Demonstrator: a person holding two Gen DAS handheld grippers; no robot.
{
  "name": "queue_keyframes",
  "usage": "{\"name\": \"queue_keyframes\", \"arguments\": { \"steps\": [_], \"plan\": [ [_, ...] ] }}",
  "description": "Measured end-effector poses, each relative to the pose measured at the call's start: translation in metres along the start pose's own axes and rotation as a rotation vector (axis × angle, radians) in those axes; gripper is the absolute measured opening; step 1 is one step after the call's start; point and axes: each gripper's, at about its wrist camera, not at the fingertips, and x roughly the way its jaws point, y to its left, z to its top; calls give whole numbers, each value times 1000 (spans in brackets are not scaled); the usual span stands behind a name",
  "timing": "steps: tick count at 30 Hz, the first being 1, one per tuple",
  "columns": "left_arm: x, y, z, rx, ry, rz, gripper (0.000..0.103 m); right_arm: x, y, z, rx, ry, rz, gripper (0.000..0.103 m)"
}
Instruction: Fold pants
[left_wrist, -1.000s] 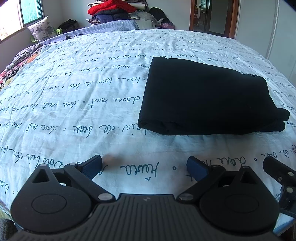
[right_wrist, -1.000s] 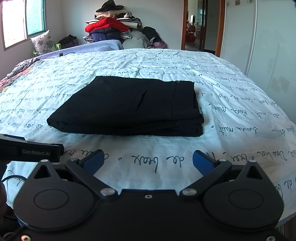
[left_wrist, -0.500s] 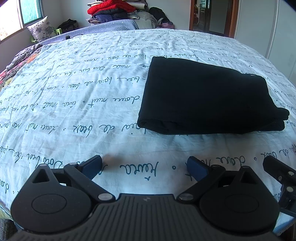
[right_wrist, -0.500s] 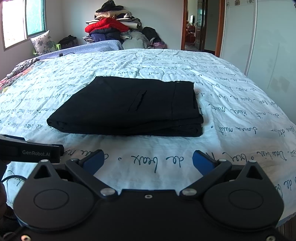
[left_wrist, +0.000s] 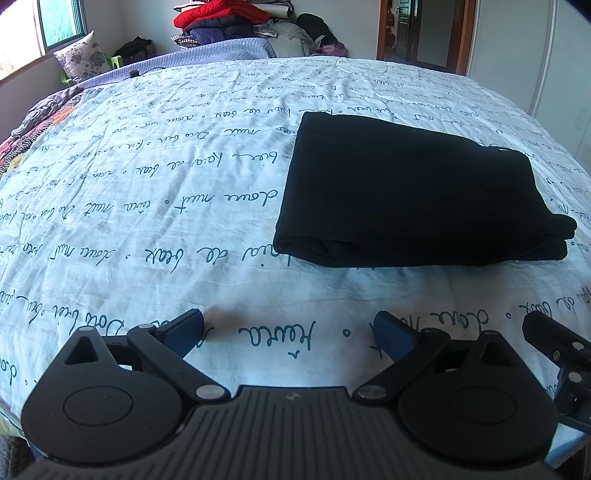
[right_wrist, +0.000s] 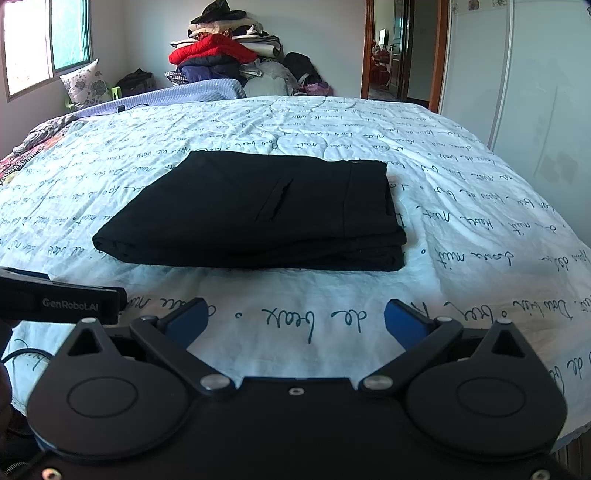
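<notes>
Left wrist view: the left gripper (left_wrist: 288, 328), jaws wide apart and empty, hangs over a bedspread (left_wrist: 147, 221) printed with cursive script; the black pants (left_wrist: 406, 195) lie folded on it to the right, well ahead of the fingers. A window (left_wrist: 59, 22) lights the far left wall.

Right wrist view: the right gripper (right_wrist: 295, 321), jaws likewise spread, faces the pants (right_wrist: 258, 210), a stack of clothes (right_wrist: 221, 55) and an open doorway (right_wrist: 399, 51) beyond.
</notes>
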Motion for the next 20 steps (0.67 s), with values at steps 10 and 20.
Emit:
{"name": "queue_keyframes", "arguments": {
  "steps": [10,20],
  "plan": [
    [-3,1,-1,-7,-4,-30,100,1,-1,0,3,3,-10,103],
    [-26,27,9,-46,-58,-77,100,-9,9,8,-51,-55,25,103]
  ]
}}
